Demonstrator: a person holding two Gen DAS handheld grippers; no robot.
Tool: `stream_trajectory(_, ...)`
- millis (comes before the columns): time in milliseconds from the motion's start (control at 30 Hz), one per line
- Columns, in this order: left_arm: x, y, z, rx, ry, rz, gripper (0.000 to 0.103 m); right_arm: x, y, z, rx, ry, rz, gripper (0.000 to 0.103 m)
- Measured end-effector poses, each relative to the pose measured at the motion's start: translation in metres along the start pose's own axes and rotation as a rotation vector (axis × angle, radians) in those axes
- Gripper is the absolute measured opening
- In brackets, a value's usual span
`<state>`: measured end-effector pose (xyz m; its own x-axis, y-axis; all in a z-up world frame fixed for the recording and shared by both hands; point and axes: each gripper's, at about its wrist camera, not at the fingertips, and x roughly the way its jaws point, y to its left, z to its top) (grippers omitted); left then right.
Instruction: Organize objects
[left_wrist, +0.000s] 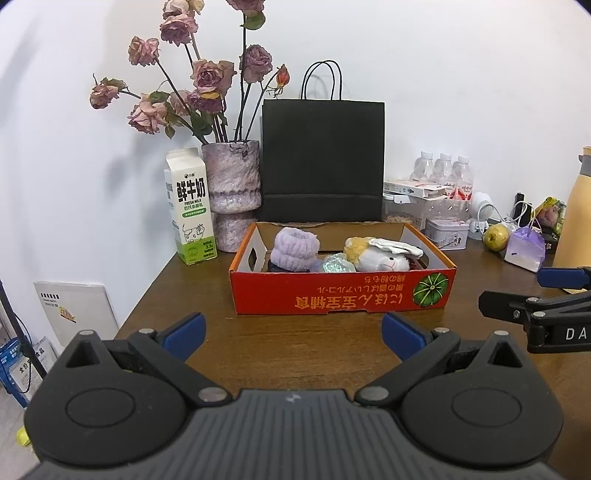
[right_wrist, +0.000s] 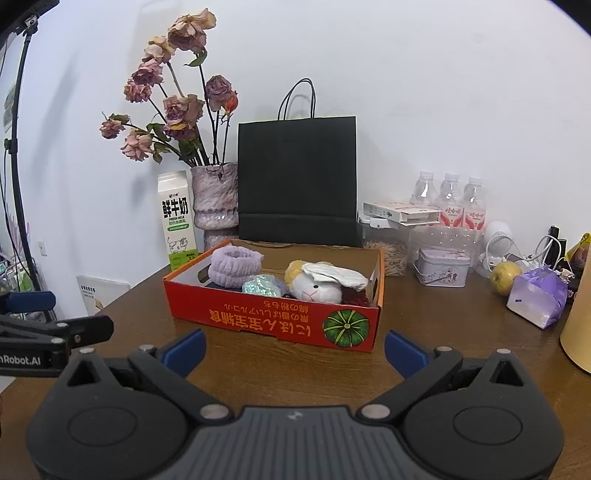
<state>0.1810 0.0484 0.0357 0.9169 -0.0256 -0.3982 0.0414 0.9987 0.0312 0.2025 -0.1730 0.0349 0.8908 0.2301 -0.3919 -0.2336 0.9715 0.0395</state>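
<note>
Cardboard box (left_wrist: 341, 291), red-orange with a green pumpkin printed on its near wall, sits at the centre of the left wrist frame on a brown wooden table (left_wrist: 295, 350). Inside it lie a lilac fuzzy roll (left_wrist: 294, 249) at the left, an iridescent crumpled piece (left_wrist: 334, 264) in the middle and a white plush toy (left_wrist: 382, 254) at the right. Behind the box stand a milk carton (left_wrist: 190, 206), a mottled vase (left_wrist: 232, 192) of dried roses and a black paper bag (left_wrist: 322, 162). At the frame's right edge lie water bottles (left_wrist: 443, 171), a tin (left_wrist: 445, 232), a pear (left_wrist: 495, 238) and a lilac packet (left_wrist: 524, 249). The left gripper (left_wrist: 293, 334) hangs released, fingers wide, holding nothing. The right gripper (right_wrist: 295, 347) is likewise spread wide and empty before the box.
</note>
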Motion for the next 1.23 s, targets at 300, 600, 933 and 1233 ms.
stream_trajectory(300,-0.004,-0.001,-0.002,-0.001,0.004,-0.004,0.103,-0.002,0.001,-0.001,-0.002,0.004,0.001,0.103)
stream_trajectory(600,-0.006,-0.001,-0.006,-0.005,0.015,-0.003,0.103,-0.005,0.002,-0.004,-0.003,0.009,-0.002,0.103)
stream_trajectory(933,-0.009,-0.001,-0.009,-0.007,0.025,-0.008,0.103,-0.008,0.003,-0.007,-0.006,0.021,0.001,0.103)
stream_trajectory(1233,-0.013,-0.002,-0.013,-0.009,0.037,-0.011,0.103,-0.009,0.004,-0.007,-0.007,0.021,0.0,0.103)
